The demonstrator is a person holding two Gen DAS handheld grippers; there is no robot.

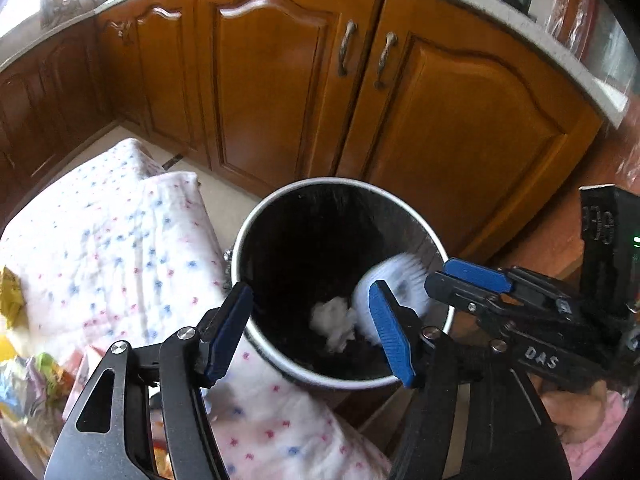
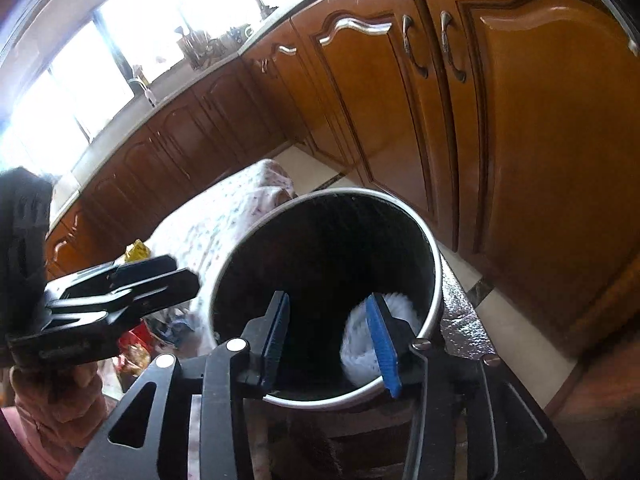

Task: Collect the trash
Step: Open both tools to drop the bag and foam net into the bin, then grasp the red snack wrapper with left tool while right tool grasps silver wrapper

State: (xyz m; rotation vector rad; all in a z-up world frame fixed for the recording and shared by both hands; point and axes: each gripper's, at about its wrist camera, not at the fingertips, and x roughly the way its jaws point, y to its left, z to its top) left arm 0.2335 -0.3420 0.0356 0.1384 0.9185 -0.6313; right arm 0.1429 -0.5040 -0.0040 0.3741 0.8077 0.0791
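Note:
A round metal trash bin [image 1: 240, 236] with a dark inside stands on the floor before the cabinets; it also shows in the right wrist view [image 2: 438, 280]. A white crumpled tissue [image 1: 334, 320] and a blurred white ribbed paper piece [image 1: 394, 274] are inside it; the ribbed piece shows in the right wrist view [image 2: 360, 344]. My left gripper [image 1: 310, 334] is open and empty over the bin's near rim. My right gripper [image 2: 332, 342] is open and empty over the bin mouth; in the left wrist view it [image 1: 452, 276] reaches in from the right.
Brown wooden cabinets [image 1: 280, 80] run behind the bin. A low surface under a white cloth with small prints [image 1: 108, 248] stands left of the bin, with colourful wrappers [image 1: 24, 372] on its near left. Tiled floor [image 2: 516, 336] lies to the right.

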